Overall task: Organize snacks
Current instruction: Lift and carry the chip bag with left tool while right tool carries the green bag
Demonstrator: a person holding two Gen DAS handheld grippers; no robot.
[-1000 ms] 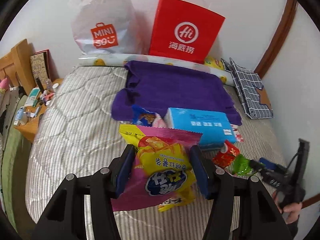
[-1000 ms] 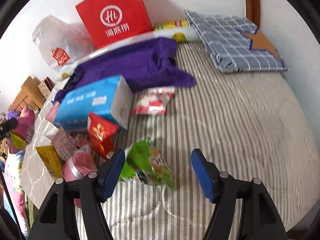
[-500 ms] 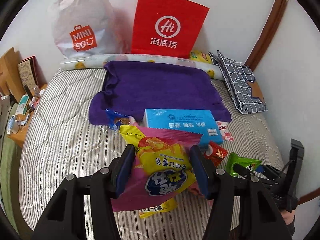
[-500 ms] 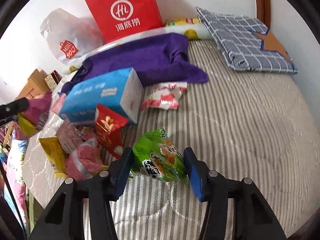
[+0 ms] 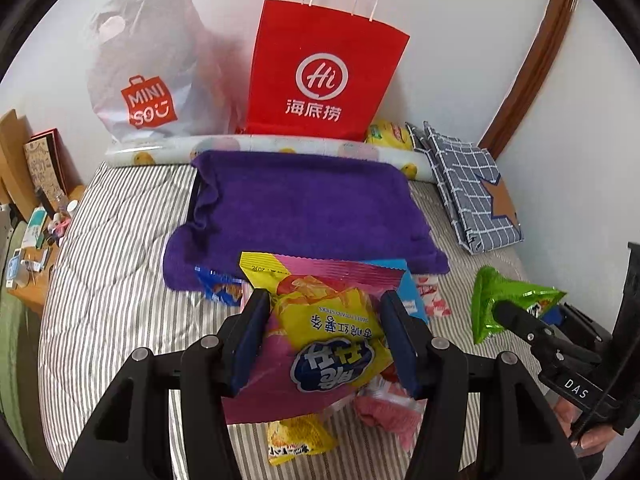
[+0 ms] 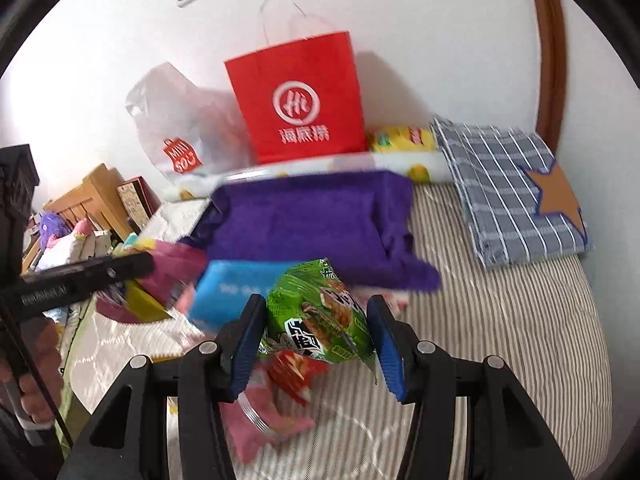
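My left gripper (image 5: pixel 326 312) is shut on a pink and yellow chip bag (image 5: pixel 328 280), held upright above the striped bed (image 5: pixel 112 280). My right gripper (image 6: pixel 316 310) is shut on a green snack bag (image 6: pixel 320 320), which hangs clear of the bed. In the left wrist view that green bag (image 5: pixel 496 300) shows at the right, in the right gripper (image 5: pixel 516 316). Under both grippers lie loose snacks: a yellow packet (image 5: pixel 296 444), a pink packet (image 5: pixel 388 404) and a red packet (image 6: pixel 292 368).
A red paper bag (image 5: pixel 324 76) and a white plastic bag (image 5: pixel 148 80) stand against the far wall. A purple towel (image 5: pixel 304 208) and a blue box (image 6: pixel 228 292) lie mid-bed, a folded checked cloth (image 5: pixel 472 192) at the right. A cluttered nightstand (image 5: pixel 28 264) stands left.
The right gripper closed on the green bag and lifted it off the bed. The left gripper, still holding the chip bag, rose slightly and shifted.
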